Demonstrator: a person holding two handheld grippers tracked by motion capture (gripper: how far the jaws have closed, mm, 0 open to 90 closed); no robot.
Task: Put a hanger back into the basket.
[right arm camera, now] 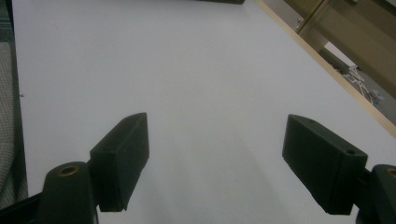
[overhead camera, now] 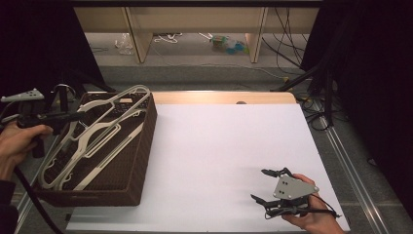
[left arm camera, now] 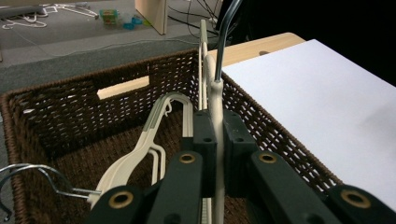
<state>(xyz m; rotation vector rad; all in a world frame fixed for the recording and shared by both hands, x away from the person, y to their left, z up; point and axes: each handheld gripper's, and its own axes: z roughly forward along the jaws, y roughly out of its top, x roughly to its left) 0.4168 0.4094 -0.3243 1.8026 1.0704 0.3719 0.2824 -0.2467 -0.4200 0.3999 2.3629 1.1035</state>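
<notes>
Left gripper view: my left gripper (left arm camera: 217, 140) clamps a cream hanger (left arm camera: 215, 100) above the wicker basket (left arm camera: 70, 109); lower right in the high view, my right gripper (overhead camera: 265, 184) rests with jaws spread.

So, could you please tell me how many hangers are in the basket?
3 that I can tell: one gripped in the left gripper's jaws, a hanger, and two loose in the basket. More may be hidden underneath.

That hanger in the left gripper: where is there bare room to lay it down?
The white sheet is bare from the basket across to the right gripper, and up to the wooden edge. The basket is crowded with hangers. The left gripper grips one hanger.
</notes>
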